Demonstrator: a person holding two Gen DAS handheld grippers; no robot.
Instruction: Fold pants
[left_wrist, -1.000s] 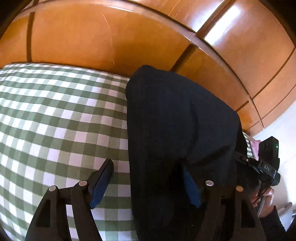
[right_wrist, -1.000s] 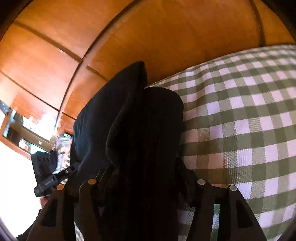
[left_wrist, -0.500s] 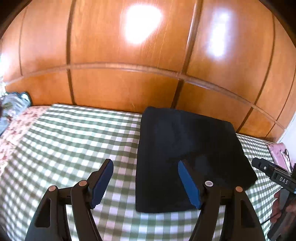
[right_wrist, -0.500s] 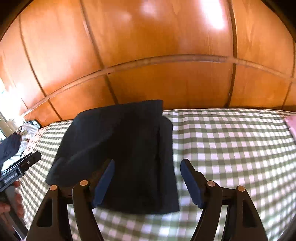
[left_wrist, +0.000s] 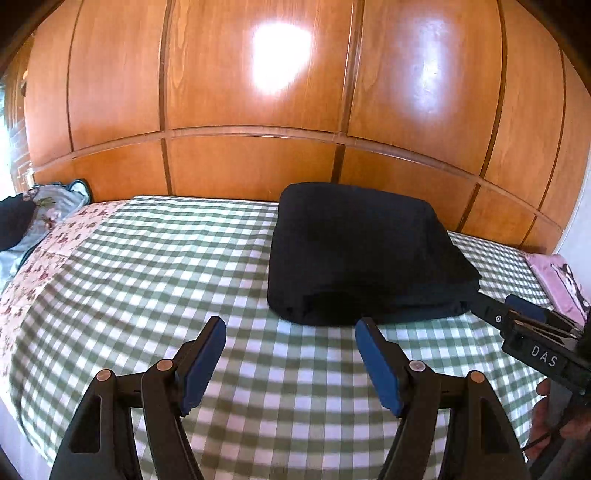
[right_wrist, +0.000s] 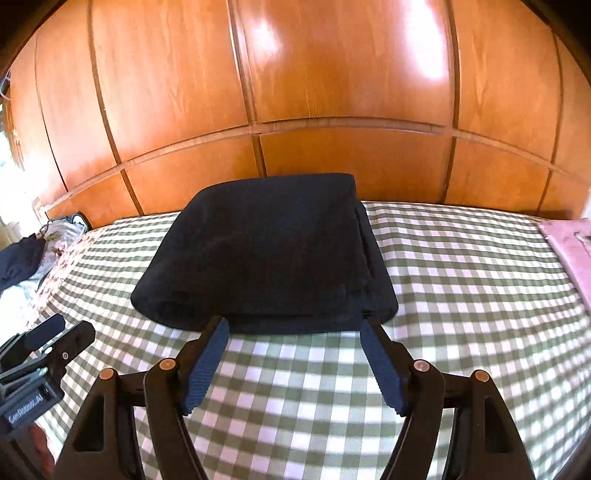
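Hovering above the near part of the checked bedspread (left_wrist: 155, 266), left gripper (left_wrist: 290, 325) with blue pads (left_wrist: 201, 360) spread wide, nothing between them, tips short of the pants (left_wrist: 362, 254). Right gripper (right_wrist: 291, 325) likewise level and low over the cover, jaws wide apart and empty, fingertips just at the near edge of the dark bundle. Pants (right_wrist: 266, 254) folded into a thick navy rectangle, lying flat toward the far edge of the bed, close against the wooden wardrobe panels (left_wrist: 258, 92). Pink item (right_wrist: 569, 251) at the bed's right edge; crumpled clothes (left_wrist: 44, 214) past the left corner.

Compared with one second ago: both grippers pulled back and up from the cloth, then pressed into or around it, now released; bundle settled flat, grippers farther away than half a second ago.
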